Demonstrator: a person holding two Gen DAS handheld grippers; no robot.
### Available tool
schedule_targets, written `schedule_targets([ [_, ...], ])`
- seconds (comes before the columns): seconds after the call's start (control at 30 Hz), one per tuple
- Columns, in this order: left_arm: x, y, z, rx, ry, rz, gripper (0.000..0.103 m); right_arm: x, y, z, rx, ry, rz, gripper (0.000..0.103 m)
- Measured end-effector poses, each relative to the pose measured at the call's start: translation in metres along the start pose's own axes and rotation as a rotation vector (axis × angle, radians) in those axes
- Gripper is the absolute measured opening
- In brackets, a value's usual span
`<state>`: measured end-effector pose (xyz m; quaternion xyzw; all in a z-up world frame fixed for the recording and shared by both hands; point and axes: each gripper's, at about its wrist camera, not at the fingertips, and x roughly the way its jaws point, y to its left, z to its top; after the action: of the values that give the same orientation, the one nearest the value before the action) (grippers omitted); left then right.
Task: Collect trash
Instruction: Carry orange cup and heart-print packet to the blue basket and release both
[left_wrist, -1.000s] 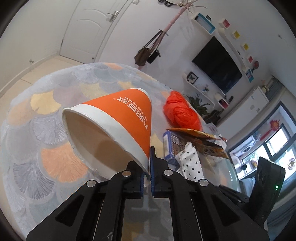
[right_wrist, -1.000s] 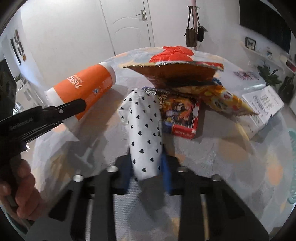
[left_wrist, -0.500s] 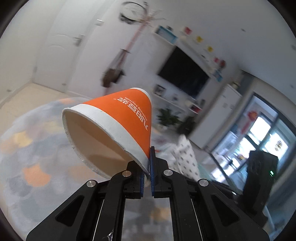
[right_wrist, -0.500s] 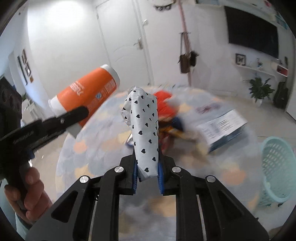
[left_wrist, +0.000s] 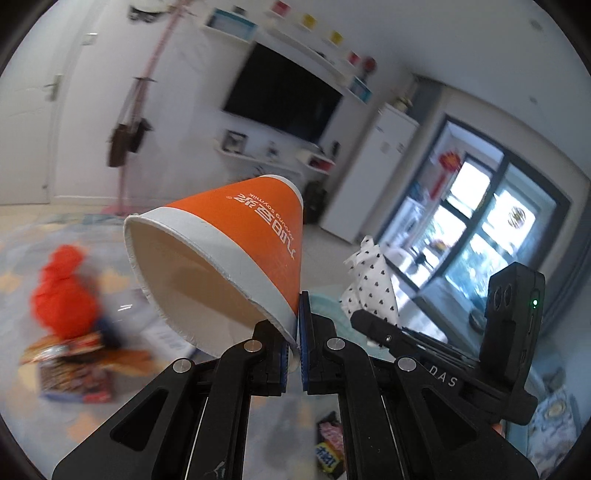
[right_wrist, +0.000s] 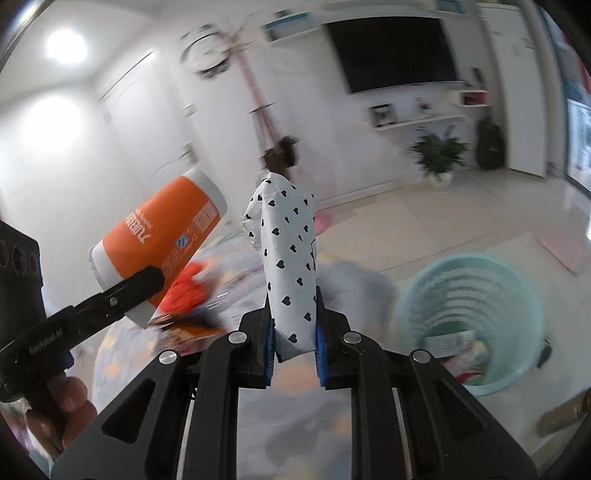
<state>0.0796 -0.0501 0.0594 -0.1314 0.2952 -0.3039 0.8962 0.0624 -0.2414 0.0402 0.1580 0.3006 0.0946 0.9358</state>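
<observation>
My left gripper (left_wrist: 294, 325) is shut on the rim of an orange and white paper cup (left_wrist: 236, 251), held in the air with its mouth toward the camera. The cup also shows in the right wrist view (right_wrist: 162, 240). My right gripper (right_wrist: 293, 332) is shut on a white packet with black hearts (right_wrist: 288, 258), held upright; it also shows in the left wrist view (left_wrist: 371, 284). A teal waste basket (right_wrist: 491, 295) stands on the floor at the right, with some trash inside.
A round table with a patterned cloth (left_wrist: 22, 266) lies below left, carrying an orange plastic bag (left_wrist: 62, 295), snack wrappers and a box (left_wrist: 74, 373). A small packet (left_wrist: 328, 443) lies low between my fingers. A coat stand, TV and plant stand beyond.
Both grippers have lifted off the table with the cup and the packet and swung right. The teal basket has come closer in the right wrist view.
</observation>
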Motion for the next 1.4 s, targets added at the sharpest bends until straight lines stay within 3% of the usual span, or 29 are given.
schedule_targets([
  [0.37, 0.135, -0.053, -0.009, 0.054, 0.178, -0.102, 0.003, 0.003, -0.137, -0.003, 0.222, 0.011, -0.21, 0.015],
  [0.73, 0.24, -0.04, -0.053, 0.011, 0.409, -0.106, 0.003, 0.05, -0.216, -0.035, 0.341, 0.14, -0.332, 0.018],
  [0.83, 0.253, -0.035, -0.058, 0.021, 0.45, -0.094, 0.003, 0.061, -0.23, -0.039, 0.383, 0.157, -0.338, 0.019],
  [0.87, 0.258, -0.032, -0.061, 0.026, 0.459, -0.076, 0.009, 0.064, -0.234, -0.041, 0.394, 0.165, -0.334, 0.02],
  [0.9, 0.261, -0.029, -0.063, 0.031, 0.464, -0.063, 0.024, 0.063, -0.238, -0.044, 0.4, 0.172, -0.339, 0.025],
  [0.97, 0.264, -0.024, -0.064, 0.028, 0.47, -0.048, 0.039, 0.067, -0.245, -0.046, 0.407, 0.183, -0.354, 0.038],
  [1.0, 0.265, -0.023, -0.064, 0.024, 0.476, -0.046, 0.041, 0.068, -0.246, -0.048, 0.409, 0.185, -0.356, 0.047],
  [1.13, 0.254, -0.018, -0.062, 0.02, 0.469, -0.039, 0.043, 0.064, -0.246, -0.05, 0.4, 0.184, -0.367, 0.051],
  [1.4, 0.212, -0.033, -0.046, 0.019, 0.361, -0.062, 0.044, 0.048, -0.214, -0.038, 0.334, 0.138, -0.345, 0.051],
])
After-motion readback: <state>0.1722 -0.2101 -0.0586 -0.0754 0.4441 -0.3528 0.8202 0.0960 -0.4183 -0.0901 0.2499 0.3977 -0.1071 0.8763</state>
